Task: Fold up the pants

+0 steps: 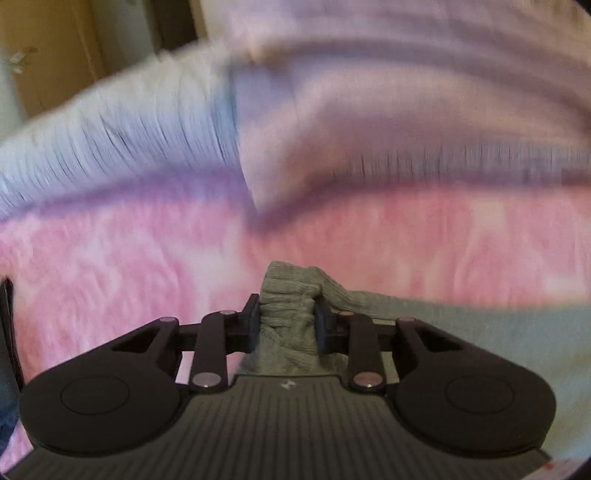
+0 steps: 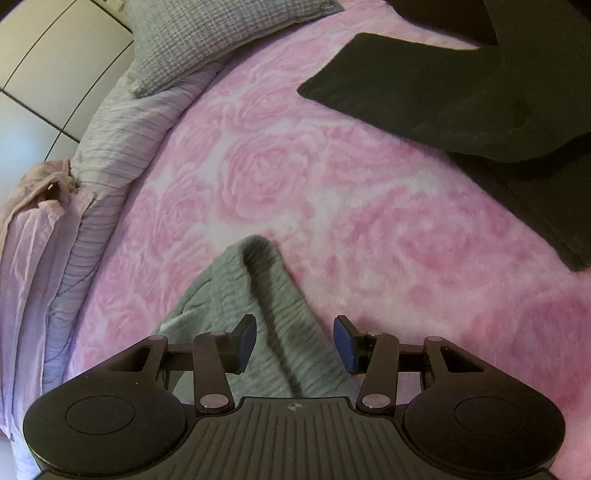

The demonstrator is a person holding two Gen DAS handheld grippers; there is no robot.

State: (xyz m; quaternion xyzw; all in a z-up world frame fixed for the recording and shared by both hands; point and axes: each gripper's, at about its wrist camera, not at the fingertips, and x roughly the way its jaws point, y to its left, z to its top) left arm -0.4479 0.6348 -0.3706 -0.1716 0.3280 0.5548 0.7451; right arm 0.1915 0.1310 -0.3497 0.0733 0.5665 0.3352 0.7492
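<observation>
Pink blanket (image 2: 332, 177) lies bare between the striped sheet (image 2: 110, 147) and black clothes (image 2: 443, 92). Left gripper (image 1: 286, 325) clamps the bunched grey pants (image 1: 288, 295); right gripper (image 2: 295, 341) stands apart above them.

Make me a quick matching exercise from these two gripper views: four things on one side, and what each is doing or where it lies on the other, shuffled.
Things:
1. left gripper
2. right gripper
3. black garment
4. checked pillow

States:
A. lies at the far left corner of the pink blanket
B. shut on bunched grey pants
C. spread at the far right
D. jaws apart over grey fabric

Pairs: 1-B, 2-D, 3-C, 4-A
</observation>
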